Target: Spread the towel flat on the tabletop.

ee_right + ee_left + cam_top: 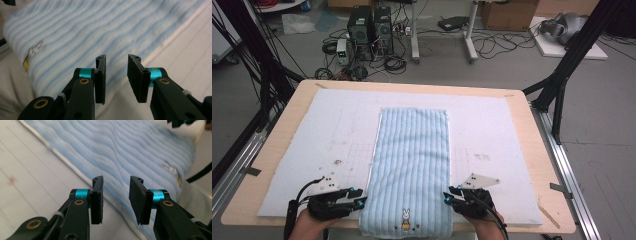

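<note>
Item count, working area:

- Table (277, 145): 1, wooden top
- White mat (327, 130): 1, laid on the table
- Towel (412, 150): 1, pale blue, striped
- Rabbit motif (405, 216): 1, on the towel's near end
- Grippers: 2, namely left gripper (360, 196) and right gripper (448, 195)
- Jaws: 2 per gripper, 4 in total, each pair standing apart
- Grey plates: 2, one per gripper
- Hands: 2, one behind each gripper

Item count, floor beyond the table:

- Computer towers (372, 30): 2, side by side
- Cardboard box (507, 14): 1
</note>
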The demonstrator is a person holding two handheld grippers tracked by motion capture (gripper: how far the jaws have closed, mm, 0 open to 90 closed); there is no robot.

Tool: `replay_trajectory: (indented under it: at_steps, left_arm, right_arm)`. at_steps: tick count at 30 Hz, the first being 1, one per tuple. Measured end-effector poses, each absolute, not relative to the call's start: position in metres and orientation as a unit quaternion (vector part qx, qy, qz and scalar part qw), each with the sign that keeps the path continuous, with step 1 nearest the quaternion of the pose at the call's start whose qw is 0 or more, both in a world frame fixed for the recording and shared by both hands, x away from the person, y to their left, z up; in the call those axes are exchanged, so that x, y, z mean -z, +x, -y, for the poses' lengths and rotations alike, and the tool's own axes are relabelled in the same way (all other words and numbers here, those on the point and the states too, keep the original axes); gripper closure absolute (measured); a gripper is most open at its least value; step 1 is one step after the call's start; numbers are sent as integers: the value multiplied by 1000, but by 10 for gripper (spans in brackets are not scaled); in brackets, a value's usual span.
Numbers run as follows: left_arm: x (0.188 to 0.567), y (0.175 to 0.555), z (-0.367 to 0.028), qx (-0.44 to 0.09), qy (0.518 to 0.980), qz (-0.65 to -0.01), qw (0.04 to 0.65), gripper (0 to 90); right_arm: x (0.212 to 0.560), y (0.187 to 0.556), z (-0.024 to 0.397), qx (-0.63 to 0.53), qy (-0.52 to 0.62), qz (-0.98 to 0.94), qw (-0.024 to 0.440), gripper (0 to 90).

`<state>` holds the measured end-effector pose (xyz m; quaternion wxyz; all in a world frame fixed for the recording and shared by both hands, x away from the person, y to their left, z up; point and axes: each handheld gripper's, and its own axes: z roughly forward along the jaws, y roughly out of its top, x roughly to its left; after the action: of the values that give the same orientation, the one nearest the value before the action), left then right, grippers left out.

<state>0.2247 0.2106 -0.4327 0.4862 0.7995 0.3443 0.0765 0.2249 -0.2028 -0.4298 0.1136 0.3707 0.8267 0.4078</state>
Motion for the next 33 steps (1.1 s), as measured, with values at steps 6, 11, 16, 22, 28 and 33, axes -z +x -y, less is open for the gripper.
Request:
replay_trajectory:
  at_steps: [6, 11, 16, 22, 28, 33]
  left_arm:
    - [418, 255, -215, -102, 778, -363, 503, 638]
    - [414, 279, -214, -107, 768, -373, 509, 634]
    - [414, 310, -211, -109, 769, -388, 497, 630]
    - [419, 357, -189, -123, 782, -388, 472, 639]
    - [437, 386, -167, -130, 801, -388, 436, 718]
    - [448, 395, -163, -159, 803, -405, 409, 799]
  right_arm:
    - [439, 253, 174, -393, 352, -843, 105, 652]
    - [442, 257, 167, -375, 316, -867, 94, 793]
    - [438, 254, 176, -359, 276, -890, 54, 838]
    - [439, 262, 183, -372, 266, -889, 9, 784]
    - [435, 272, 190, -420, 279, -863, 33, 704]
    - [433, 277, 198, -430, 303, -849, 57, 692]
